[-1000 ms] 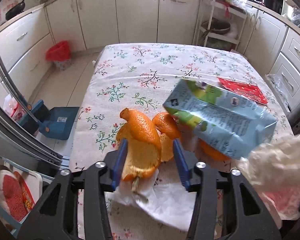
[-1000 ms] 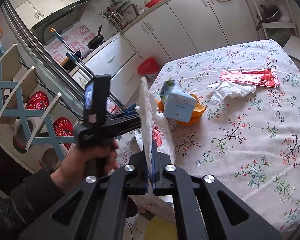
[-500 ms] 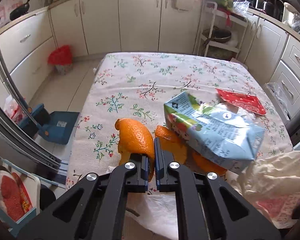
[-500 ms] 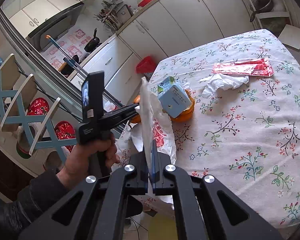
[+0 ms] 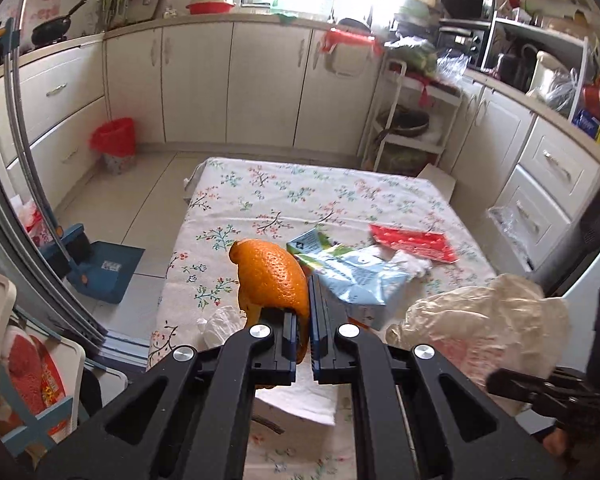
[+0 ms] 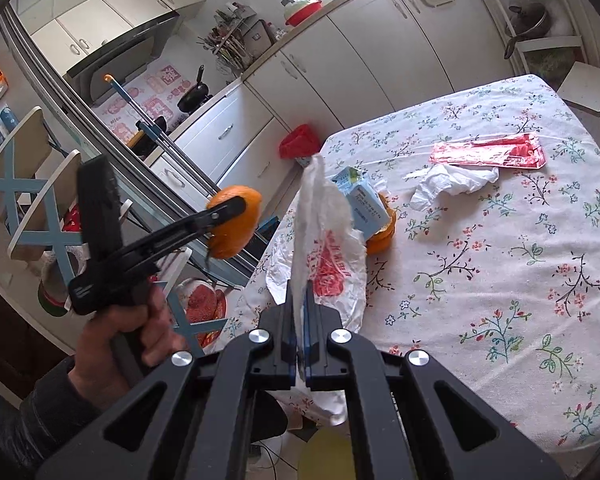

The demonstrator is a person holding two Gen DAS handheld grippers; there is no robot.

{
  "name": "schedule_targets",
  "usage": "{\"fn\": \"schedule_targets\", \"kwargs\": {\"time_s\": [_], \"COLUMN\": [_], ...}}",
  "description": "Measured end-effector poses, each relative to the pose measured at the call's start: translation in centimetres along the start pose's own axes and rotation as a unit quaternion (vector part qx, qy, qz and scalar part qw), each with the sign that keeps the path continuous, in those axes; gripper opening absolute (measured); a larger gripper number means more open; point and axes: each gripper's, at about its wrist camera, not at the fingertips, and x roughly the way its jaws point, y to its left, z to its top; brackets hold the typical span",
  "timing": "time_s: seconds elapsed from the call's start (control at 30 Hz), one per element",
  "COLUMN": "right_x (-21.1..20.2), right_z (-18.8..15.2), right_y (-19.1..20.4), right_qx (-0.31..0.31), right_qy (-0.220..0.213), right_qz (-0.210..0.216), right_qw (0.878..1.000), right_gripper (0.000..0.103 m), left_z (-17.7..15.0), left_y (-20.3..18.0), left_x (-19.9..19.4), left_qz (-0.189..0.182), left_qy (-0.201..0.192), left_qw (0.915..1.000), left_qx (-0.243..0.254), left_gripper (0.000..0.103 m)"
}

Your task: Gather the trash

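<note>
My left gripper [image 5: 309, 300] is shut on a large piece of orange peel [image 5: 270, 276] and holds it in the air, above the table's near left edge; it also shows in the right wrist view [image 6: 234, 226]. My right gripper [image 6: 300, 304] is shut on the rim of a white plastic bag with red print [image 6: 332, 264], held up over the table's edge; the bag also shows in the left wrist view [image 5: 480, 328]. More orange peel [image 6: 382, 236] lies on the table under a crumpled blue carton [image 6: 360, 204].
A floral tablecloth covers the table [image 6: 500, 260]. On it lie a crumpled white tissue [image 6: 452, 182] and a red wrapper [image 6: 488, 152]. Another tissue [image 5: 224, 320] lies at the table's near edge. A red bin [image 5: 114, 148] and a blue dustpan [image 5: 104, 266] stand on the floor.
My left gripper closed on the orange peel and lifted it up and back off the table. The right gripper kept hold of the bag.
</note>
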Motion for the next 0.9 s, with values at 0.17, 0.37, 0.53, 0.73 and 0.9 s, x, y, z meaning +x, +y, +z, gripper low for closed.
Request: {"fn": "schedule_targets", "kwargs": {"time_s": [0.17,0.37,0.53,0.73,0.9], "right_x": [-1.5,-4.6,-6.3,-6.2,-2.9], "right_z": [-0.4,-3.5,-6.6,-10.9,-15.0], "right_y": [1.2,2.9,2.8,3.2,2.6], "right_qx": [-0.008,-0.018,0.003,0.021,0.047], "right_qy": [-0.014,-0.033,-0.027,0.026,0.124], "right_qz": [0.014,0.028,0.036,0.031,-0.003], "right_qw": [1.000,0.999,0.999,0.999,0.991], "right_gripper": [0.003,0.003,0.003,0.003,0.003], "left_z": [-1.0,-4.0,-7.8,-13.7,-19.5], "left_y": [-1.0,-2.4,-3.5,-4.4,-4.4], "left_x": [-3.6,-7.1,-9.7,-10.1,-7.3], "left_qz": [-0.021,-0.048,-0.070,-0.095,-0.114], "left_qy": [-0.013,-0.009,0.007,0.057,0.127], "left_qw": [0.9997,0.9988,0.9975,0.9937,0.9842], "left_qx": [-0.004,-0.003,-0.006,-0.015,-0.047], "left_gripper": [0.005,0.005,0.005,0.005,0.005]}}
